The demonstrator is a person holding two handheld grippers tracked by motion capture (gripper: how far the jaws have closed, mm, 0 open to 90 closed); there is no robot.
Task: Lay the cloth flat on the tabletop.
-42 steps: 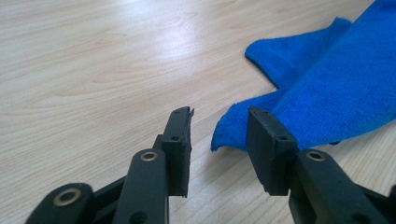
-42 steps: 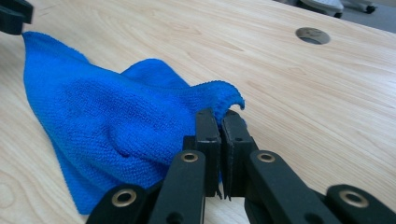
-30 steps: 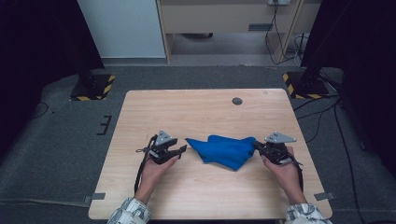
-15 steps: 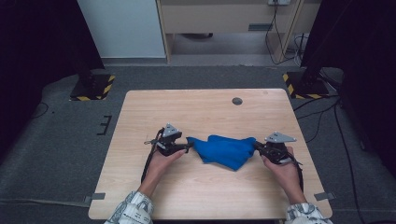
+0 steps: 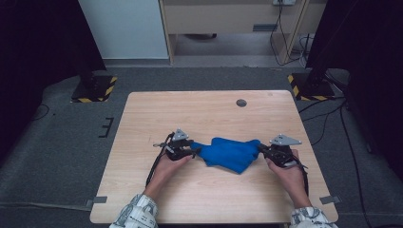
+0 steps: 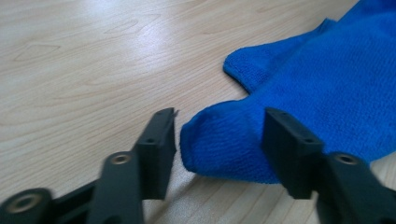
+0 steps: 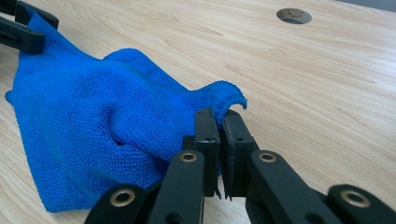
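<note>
Left gripper first: since a second ago I have slid it across the table from a spot clear of the cloth right up to the cloth's near-left corner. Its jaws have just been closing, and that folded corner now sits between them, but there is a visible gap at each pad, so nothing is pinched yet; it stands released around the fabric.

Moving rightwards, the cloth lies rumpled in the middle of the table's near half, much where it lay before, stretched loosely between my two tools. Beyond it, further back, the small round hole in the tabletop is well apart from everything.

On the right, my right gripper has kept its place and is clenched on the cloth's opposite corner, a curl of hem poking up past the pads.

My reading: one corner is secured and the second is lined up. Once the left jaws bite, I judge I can lift or pull the cloth taut to spread or fold it.
</note>
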